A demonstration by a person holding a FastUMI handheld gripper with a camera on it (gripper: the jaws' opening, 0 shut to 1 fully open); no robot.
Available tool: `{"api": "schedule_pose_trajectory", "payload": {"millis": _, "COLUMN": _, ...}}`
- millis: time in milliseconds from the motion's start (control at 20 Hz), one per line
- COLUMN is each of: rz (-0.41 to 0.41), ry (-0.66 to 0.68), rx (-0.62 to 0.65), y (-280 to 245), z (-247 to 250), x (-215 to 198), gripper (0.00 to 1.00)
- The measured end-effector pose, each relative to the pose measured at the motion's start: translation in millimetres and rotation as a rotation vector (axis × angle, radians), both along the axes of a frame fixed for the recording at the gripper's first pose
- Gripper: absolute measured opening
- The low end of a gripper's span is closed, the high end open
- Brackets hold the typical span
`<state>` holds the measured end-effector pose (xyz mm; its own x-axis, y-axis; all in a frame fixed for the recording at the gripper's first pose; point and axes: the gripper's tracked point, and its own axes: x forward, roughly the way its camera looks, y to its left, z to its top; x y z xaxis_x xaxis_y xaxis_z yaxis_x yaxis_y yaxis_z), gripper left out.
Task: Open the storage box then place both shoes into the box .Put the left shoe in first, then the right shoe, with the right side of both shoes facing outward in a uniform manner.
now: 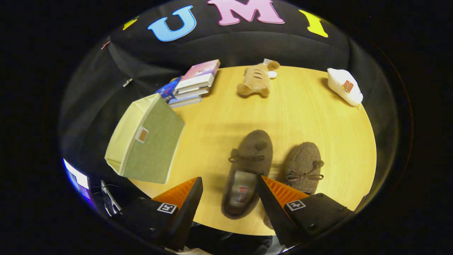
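Two brown fuzzy slippers with bow laces lie side by side on the wooden table (318,117). The left one (247,170) lies between my fingers, its heel opening toward me. The right one (303,166) sits just beyond my right finger (279,202), which partly covers its heel. My gripper (230,180) is open and hovers above the left slipper without touching it. A green fabric storage box (148,140) with a small label stands at the table's left edge, beyond my left finger (185,202), its lid shut.
A stack of books (193,85) sits behind the box at the table's far left. A tan plush toy (255,79) lies at the far middle, a white packet (345,86) at the far right. A screen (78,180) glows below the table's left edge.
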<state>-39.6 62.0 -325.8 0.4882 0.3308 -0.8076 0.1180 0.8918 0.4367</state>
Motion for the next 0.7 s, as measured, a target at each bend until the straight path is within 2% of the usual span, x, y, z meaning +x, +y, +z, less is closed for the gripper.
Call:
{"api": "schedule_pose_trajectory", "payload": {"millis": 250, "rz": -0.042, "ry": 0.075, "rx": -0.029, "y": -10.6, "z": -52.1, "x": 1.6, "gripper": 0.91}}
{"api": "schedule_pose_trajectory", "payload": {"millis": 450, "rz": -0.046, "ry": 0.108, "rx": -0.044, "y": -8.5, "z": -80.2, "x": 12.7, "gripper": 0.79}}
{"api": "schedule_pose_trajectory", "payload": {"millis": 550, "rz": -0.062, "ry": 0.128, "rx": -0.066, "y": -10.8, "z": -90.6, "x": 16.0, "gripper": 0.69}}
{"api": "schedule_pose_trajectory", "payload": {"millis": 650, "rz": -0.091, "ry": 0.158, "rx": -0.097, "y": -20.4, "z": -100.8, "x": 17.0, "gripper": 0.51}}
{"api": "schedule_pose_trajectory", "payload": {"millis": 700, "rz": -0.103, "ry": 0.165, "rx": -0.087, "y": -21.1, "z": -102.1, "x": 17.5, "gripper": 0.38}}
